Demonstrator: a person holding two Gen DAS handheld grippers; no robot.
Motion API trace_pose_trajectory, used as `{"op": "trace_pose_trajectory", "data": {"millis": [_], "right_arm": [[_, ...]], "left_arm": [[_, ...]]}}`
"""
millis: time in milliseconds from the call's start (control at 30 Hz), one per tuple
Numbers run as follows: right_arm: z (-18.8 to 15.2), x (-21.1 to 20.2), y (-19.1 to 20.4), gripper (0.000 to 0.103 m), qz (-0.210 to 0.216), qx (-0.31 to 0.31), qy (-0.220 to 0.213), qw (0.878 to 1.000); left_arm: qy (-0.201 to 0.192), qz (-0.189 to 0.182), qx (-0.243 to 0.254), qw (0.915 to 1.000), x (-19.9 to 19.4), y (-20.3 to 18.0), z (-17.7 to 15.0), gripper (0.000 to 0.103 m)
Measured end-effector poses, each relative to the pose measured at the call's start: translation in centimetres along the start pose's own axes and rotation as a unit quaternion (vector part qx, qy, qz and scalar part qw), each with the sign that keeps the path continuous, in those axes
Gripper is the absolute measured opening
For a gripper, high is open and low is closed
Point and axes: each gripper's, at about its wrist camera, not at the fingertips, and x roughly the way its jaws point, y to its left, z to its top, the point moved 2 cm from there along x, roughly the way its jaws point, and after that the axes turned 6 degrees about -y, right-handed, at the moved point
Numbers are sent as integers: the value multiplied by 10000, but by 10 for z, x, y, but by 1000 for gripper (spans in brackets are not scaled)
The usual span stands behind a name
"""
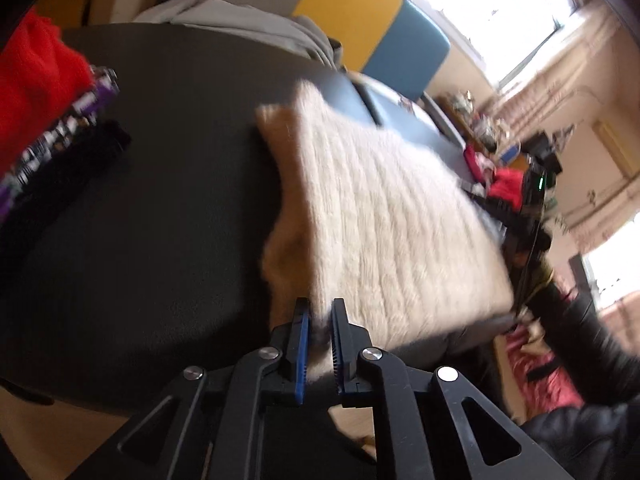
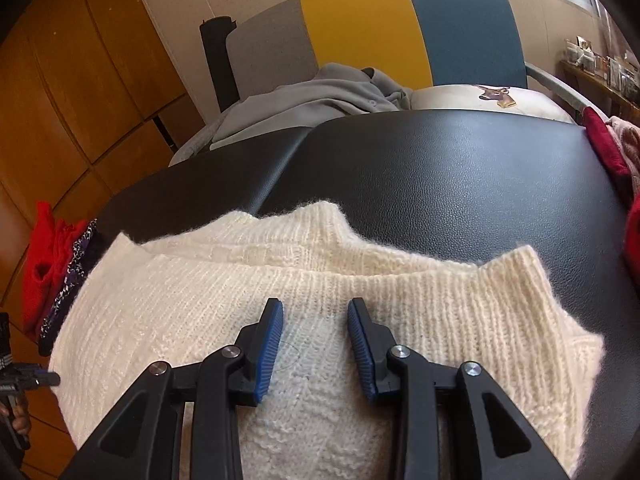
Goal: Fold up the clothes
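Gripping the cream sweater (image 1: 384, 216) edge, the left gripper (image 1: 320, 344) is clamped; the right gripper (image 2: 316, 344) hovers apart above its middle.

left gripper (image 1: 320, 312): black linkage arms, silver pivot screws, blue ribbed pads | right gripper (image 2: 315, 312): identical | sleeve (image 1: 580, 344): black

Daylight from blown-out windows (image 1: 496, 12) streaks the motion-blurred left view. The right view is sharp and evenly lit, with soft glare on the black table (image 2: 460, 168) ahead; edges bend strongly.
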Motion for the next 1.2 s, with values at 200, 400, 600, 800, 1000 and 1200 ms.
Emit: {"op": "trace_pose_trajectory", "data": {"millis": [200, 400, 600, 800, 1000, 1200], "right_arm": [[0, -2, -1, 34, 11, 5, -30, 10000], [0, -2, -2, 34, 36, 16, -36, 10000], [-1, 0, 2, 34, -96, -107, -33, 9999], [0, -1, -1, 34, -35, -59, -59, 10000], [0, -1, -2, 34, 5, -32, -69, 10000], [-2, -1, -1, 34, -18, -57, -73, 10000]], "left_arm": [[-298, 363, 148, 9988, 10, -10, 49, 50], [-117, 1239, 850, 9886, 58, -21, 93, 50], [239, 2084, 1085, 9717, 101, -5, 87, 21], [-34, 1470, 204, 9889, 78, 15, 94, 26], [-383, 945, -439, 9938, 50, 47, 100, 77], [37, 616, -290, 9977, 80, 49, 104, 80]]}}
